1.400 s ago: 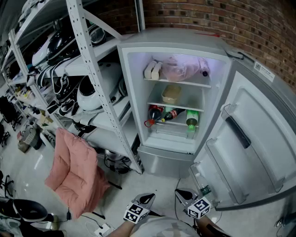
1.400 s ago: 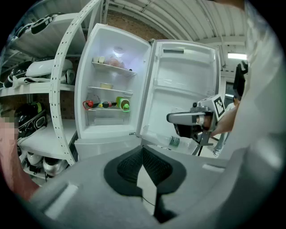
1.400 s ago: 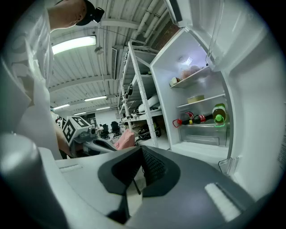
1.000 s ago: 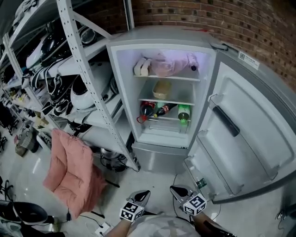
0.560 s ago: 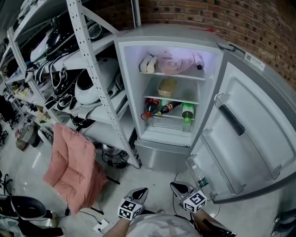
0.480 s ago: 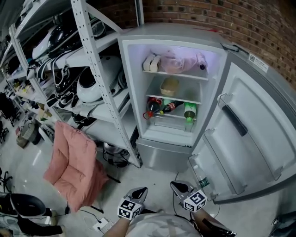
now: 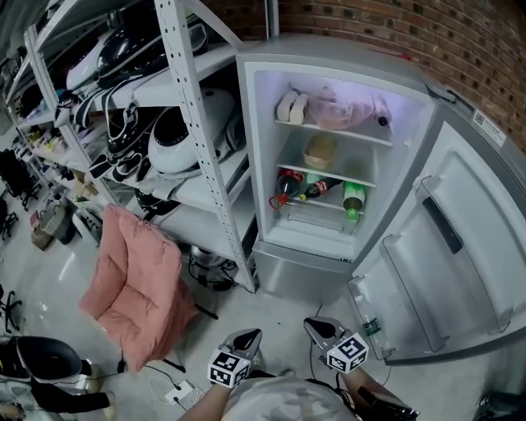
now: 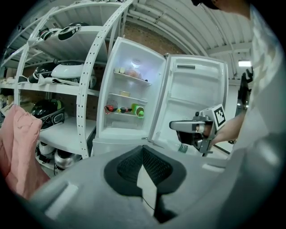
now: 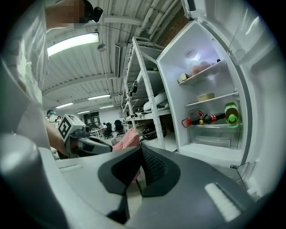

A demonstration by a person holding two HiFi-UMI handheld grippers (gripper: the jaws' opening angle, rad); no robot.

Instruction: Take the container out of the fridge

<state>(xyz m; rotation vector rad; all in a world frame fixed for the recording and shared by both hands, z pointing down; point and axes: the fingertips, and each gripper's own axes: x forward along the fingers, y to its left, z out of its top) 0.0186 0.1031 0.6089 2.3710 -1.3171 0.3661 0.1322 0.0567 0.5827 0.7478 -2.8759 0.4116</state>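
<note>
My left tongs and right tongs hang closed and empty, well apart from the open fridge. The tan container sits at 12 o'clock on the middle shelf, above the bottles. I should step close, open wide and grip its sides level.

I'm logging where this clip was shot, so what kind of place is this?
Probably a storeroom or workshop corner, not a home kitchen: the open fridge stands on a bare floor against a brick wall, beside metal racks stacked with appliances and cables.
</note>
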